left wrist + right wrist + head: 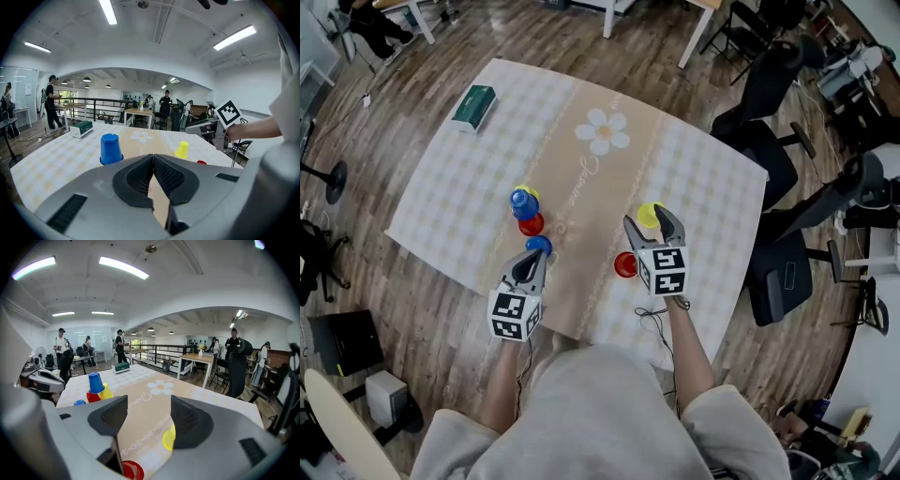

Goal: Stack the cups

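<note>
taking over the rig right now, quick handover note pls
Left gripper: shut, empty, its tip next to a loose blue cup.
Right gripper: open, empty, with a yellow cup just ahead of its jaws, not gripped.
Cups: mid-table, an upturned blue cup seems to sit over a second yellow cup, with a red cup right beside them. The other red cup stands alone near the right gripper.
Done: at most that one blue-on-yellow pair.
Left: grip the yellow cup, then bring the four loose cups into one stack.
</note>
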`<state>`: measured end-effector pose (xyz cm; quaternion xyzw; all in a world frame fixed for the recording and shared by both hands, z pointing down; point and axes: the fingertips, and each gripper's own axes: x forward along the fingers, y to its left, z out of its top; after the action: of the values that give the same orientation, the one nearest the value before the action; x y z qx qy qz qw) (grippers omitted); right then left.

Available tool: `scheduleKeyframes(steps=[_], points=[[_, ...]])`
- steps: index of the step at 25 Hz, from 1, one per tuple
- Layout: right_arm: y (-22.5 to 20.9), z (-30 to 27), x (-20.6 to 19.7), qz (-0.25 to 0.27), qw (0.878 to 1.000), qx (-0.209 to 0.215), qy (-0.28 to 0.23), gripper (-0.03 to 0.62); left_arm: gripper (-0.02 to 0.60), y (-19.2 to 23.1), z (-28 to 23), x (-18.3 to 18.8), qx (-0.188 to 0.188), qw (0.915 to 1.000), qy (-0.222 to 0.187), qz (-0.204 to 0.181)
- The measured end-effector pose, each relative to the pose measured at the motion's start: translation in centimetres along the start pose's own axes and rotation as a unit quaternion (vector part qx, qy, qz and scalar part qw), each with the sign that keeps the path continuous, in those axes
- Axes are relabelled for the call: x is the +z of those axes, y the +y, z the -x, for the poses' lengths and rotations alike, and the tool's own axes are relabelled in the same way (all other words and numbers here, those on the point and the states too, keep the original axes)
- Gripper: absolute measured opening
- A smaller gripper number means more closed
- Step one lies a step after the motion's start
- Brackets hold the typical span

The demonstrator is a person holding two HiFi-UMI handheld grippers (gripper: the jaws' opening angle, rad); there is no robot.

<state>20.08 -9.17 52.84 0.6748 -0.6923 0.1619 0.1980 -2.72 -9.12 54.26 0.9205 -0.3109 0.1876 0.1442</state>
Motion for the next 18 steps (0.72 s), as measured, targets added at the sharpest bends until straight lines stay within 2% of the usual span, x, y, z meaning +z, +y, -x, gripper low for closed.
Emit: scheduleKeyframes(steps=[7, 18], points=[[-3.2, 0.8, -2.4, -0.013, 1.0, -0.021, 0.015, 0.288, 0.014, -1.8, -1.0, 0.4, -0.01, 0.9999, 0.005, -0.01], [-6.0, -2.2, -6.8, -0.029, 0.997, -0.028, 0.059, 0.287, 0.014, -1.8, -1.2, 0.3, 0.007, 0.9998, 0.016, -0.008]])
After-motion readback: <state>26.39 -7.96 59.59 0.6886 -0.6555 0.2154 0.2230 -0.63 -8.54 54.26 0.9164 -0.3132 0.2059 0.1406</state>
